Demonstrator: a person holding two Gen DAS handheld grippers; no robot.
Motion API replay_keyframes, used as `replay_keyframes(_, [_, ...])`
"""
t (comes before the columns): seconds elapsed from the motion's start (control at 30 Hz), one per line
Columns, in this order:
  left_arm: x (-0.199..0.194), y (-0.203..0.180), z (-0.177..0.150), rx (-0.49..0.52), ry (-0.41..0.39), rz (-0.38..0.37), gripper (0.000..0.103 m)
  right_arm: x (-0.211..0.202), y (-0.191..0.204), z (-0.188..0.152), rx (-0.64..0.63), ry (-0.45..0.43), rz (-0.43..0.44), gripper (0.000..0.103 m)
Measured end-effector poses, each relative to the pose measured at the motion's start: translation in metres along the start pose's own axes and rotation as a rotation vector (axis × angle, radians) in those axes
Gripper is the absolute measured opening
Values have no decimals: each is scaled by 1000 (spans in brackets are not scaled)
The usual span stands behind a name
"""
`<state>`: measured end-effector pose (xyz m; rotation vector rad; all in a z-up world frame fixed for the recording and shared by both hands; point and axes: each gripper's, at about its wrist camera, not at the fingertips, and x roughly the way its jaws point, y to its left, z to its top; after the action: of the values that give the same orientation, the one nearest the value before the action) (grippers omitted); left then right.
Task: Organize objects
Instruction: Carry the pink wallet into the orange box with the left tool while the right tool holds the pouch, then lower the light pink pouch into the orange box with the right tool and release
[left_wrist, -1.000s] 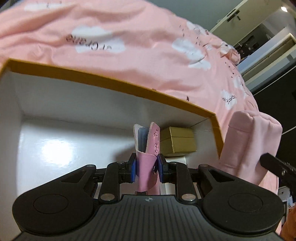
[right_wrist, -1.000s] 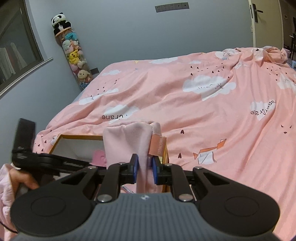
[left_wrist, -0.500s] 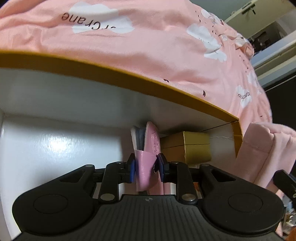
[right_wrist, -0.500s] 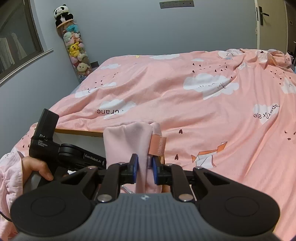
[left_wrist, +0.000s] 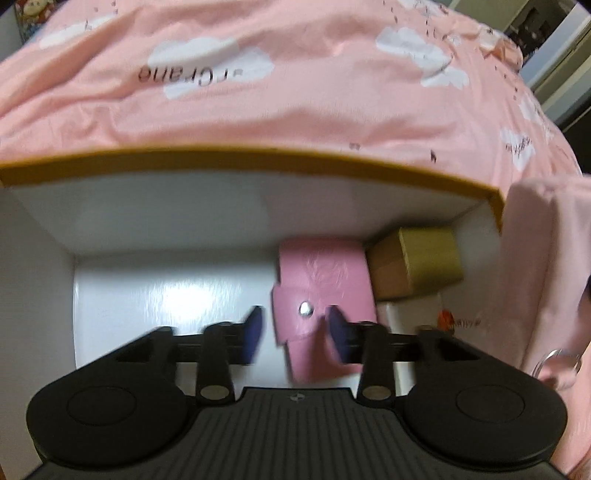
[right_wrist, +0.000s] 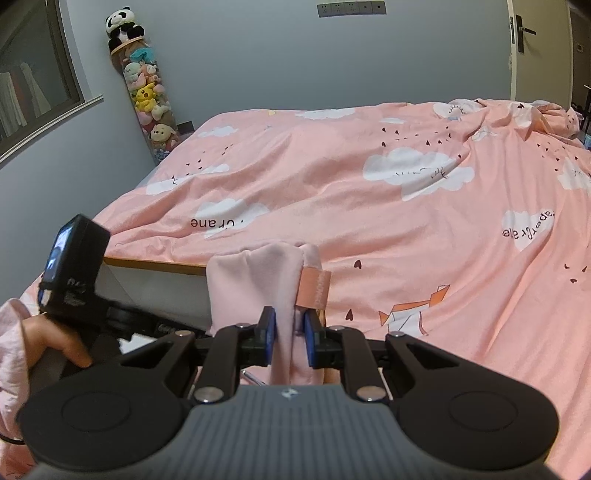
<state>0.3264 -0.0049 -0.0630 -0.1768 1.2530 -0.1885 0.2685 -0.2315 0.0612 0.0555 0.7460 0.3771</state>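
Observation:
A white box with a gold rim (left_wrist: 258, 158) lies on the pink bed. A pink wallet (left_wrist: 323, 284) with a snap lies flat on the box floor, next to a small gold box (left_wrist: 421, 258). My left gripper (left_wrist: 295, 332) is open above the wallet, its blue pads apart on either side. My right gripper (right_wrist: 290, 330) is shut on a pink cloth pouch (right_wrist: 258, 280) with an orange tag, held just right of the box; the pouch also shows in the left wrist view (left_wrist: 535, 277).
The pink cloud-print duvet (right_wrist: 406, 192) covers the bed beyond the box. A white item with orange print (left_wrist: 424, 321) lies in the box's right corner. A column of plush toys (right_wrist: 144, 92) stands by the grey wall.
My left gripper has opened and let go of the pink wallet, which now lies flat on the box floor. My right gripper still holds the pouch and has barely moved.

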Motion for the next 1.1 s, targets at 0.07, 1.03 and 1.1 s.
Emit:
replay_keyframes(0.07, [6, 4, -1, -15, 3, -22, 28, -2, 2, 1, -3, -1, 5, 17])
replay_keyframes(1.03, [-58, 45, -23, -141, -187, -197, 28, 98, 24, -6, 231, 225, 105, 17])
replay_keyframes(1.1, [-51, 44, -23, -138, -173, -198, 28, 105, 22, -7, 252, 239, 101, 17])
